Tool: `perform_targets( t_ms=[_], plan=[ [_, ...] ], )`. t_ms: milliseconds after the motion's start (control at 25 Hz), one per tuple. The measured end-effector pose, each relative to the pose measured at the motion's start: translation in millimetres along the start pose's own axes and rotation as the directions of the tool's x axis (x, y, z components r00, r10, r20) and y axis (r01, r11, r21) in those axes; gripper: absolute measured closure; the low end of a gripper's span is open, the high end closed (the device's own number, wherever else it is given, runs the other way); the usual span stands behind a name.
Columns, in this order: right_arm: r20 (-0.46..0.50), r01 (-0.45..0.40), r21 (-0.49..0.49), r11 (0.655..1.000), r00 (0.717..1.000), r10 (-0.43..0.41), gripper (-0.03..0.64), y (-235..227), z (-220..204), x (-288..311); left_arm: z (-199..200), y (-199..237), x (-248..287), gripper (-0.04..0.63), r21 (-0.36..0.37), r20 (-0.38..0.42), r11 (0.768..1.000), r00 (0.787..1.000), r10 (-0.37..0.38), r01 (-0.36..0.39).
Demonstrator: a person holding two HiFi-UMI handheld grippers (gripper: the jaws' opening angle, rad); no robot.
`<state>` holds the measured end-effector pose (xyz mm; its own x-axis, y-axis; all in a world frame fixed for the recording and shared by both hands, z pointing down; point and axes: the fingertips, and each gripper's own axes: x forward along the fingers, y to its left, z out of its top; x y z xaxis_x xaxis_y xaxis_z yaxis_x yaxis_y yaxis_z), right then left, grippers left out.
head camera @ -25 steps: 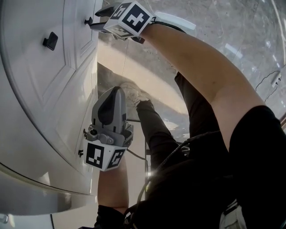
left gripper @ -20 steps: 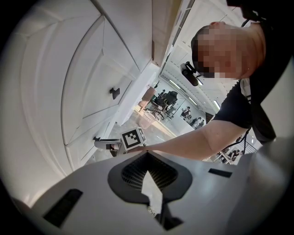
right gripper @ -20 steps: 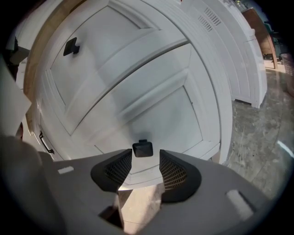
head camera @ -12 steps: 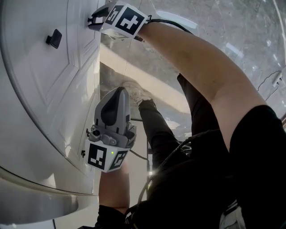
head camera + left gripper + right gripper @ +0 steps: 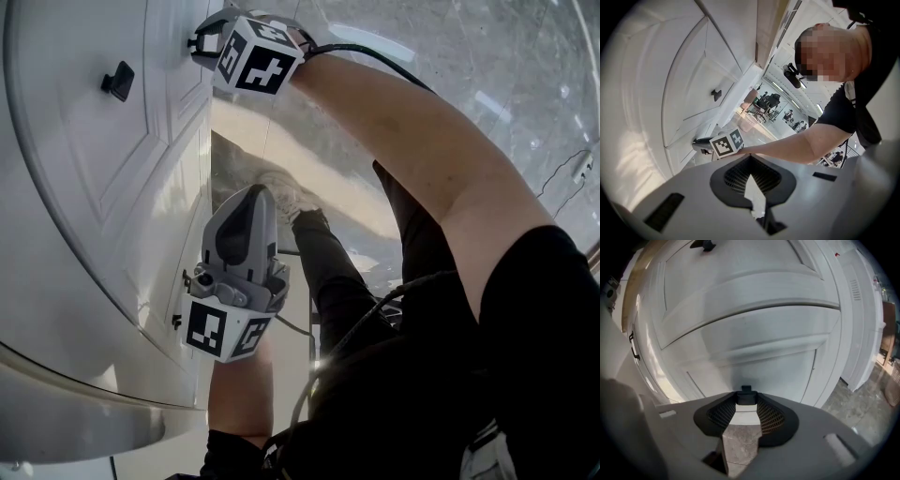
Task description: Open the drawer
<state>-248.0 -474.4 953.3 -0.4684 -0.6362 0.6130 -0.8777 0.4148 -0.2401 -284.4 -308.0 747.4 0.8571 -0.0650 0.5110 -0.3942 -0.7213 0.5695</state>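
**Grasp phase of opening the drawer.** The right gripper [image 5: 746, 402] is set squarely on the drawer knob [image 5: 746, 395], a small black knob on the drawer front [image 5: 780, 371] of the white cabinet [image 5: 84, 234]. In the head view this knob sits at the cabinet's front edge, well away from the cabinet's rounded top.

The jaws have just been closing. The knob lies between their tips and fills the gap, and the pads appear to meet its two sides. This is judged a grasp just made and not yet firm. The drawer front appears flush with the cabinet's neighbouring panels, so the drawer is not yet drawn.

The left gripper [image 5: 750, 178] hangs beside the cabinet's front, nearer its top. It is clenched on nothing, with only a thin sliver of the cabinet's white showing between its jaws, and takes no part in this step. A second knob [image 5: 116, 81] on another cabinet panel is untouched.

**Next move, as judged:** finish the squeeze until the knob cannot slip, then pull straight out from the cabinet's face, along the drawer's travel.

**Risk:** a small knob gripped only at the tips may slide free if the pull is angled.
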Motion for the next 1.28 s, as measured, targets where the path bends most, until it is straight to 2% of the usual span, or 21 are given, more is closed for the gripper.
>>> perform_targets(
  t_ms=[200,1280],
  plan=[
    [-0.010,0.032,-0.013,0.999,0.999,-0.032,0.482,-1.0,-0.5,-1.6,-1.5,-3.7,-1.0,0.604,0.000,-0.002,1.000,1.000,-0.005,0.005],
    [-0.040,0.059,0.020,0.998,0.997,-0.058,0.480,1.9,-48.1,-57.9,4.8,-29.8,2.1,0.604,0.016,-0.014,0.999,0.999,-0.041,0.041]
  ],
)
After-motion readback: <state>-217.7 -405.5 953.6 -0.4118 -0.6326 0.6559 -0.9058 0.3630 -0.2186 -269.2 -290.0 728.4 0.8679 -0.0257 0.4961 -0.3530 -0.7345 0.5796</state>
